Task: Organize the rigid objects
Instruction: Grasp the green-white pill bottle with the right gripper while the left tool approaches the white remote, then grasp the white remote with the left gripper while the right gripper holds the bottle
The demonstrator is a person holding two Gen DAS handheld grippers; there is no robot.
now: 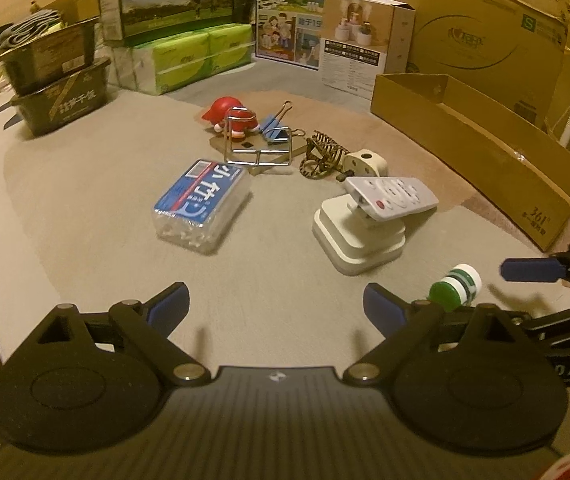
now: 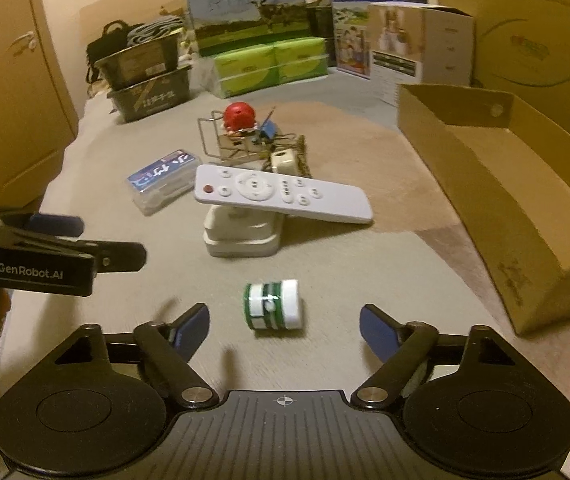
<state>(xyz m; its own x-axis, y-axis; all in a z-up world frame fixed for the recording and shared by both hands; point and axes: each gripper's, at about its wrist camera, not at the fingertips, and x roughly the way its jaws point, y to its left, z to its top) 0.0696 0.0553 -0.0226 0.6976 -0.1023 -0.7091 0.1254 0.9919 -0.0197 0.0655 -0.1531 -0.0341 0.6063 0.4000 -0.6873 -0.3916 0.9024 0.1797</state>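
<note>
Right wrist view: right gripper (image 2: 284, 326), fingers spread, is hovering before a green-and-white lidded plastic bottle (image 2: 273, 306); left gripper (image 1: 275, 308) is likewise gaping.

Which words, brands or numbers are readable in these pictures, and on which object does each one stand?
"GenRobot.AI": side of the left gripper.
"纯牛奶": blue milk carton.
"361°": long open cardboard box.
"S": big cardboard box.
Clear blue-labelled box: large characters, not surely readable.
Black tubs, white product box, small green bottle: too blurred.
</note>
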